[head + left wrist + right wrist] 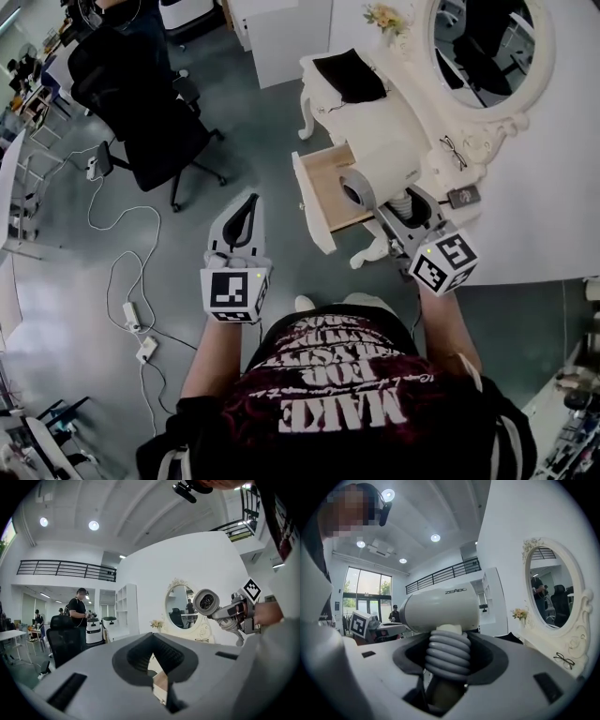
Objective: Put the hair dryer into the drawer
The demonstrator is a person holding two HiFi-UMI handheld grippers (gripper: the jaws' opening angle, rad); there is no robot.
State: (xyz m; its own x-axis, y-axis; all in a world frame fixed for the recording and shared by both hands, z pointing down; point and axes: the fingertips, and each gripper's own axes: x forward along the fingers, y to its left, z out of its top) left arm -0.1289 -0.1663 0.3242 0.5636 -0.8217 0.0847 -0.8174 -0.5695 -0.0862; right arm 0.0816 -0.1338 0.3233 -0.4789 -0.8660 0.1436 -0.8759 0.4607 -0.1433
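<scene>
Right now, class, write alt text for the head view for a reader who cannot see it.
The right gripper holds a hair dryer by its ribbed handle over the open drawer of a white dressing table with an oval mirror. The left gripper, shut and empty, hangs over the grey floor.

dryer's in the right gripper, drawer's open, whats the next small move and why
Likely lower the right gripper toward the open drawer, grip kept. Its jaws are shut on the ribbed handle of the hair dryer; the head view puts the dryer over the drawer, but the left gripper view shows it up level with the mirror.
</scene>
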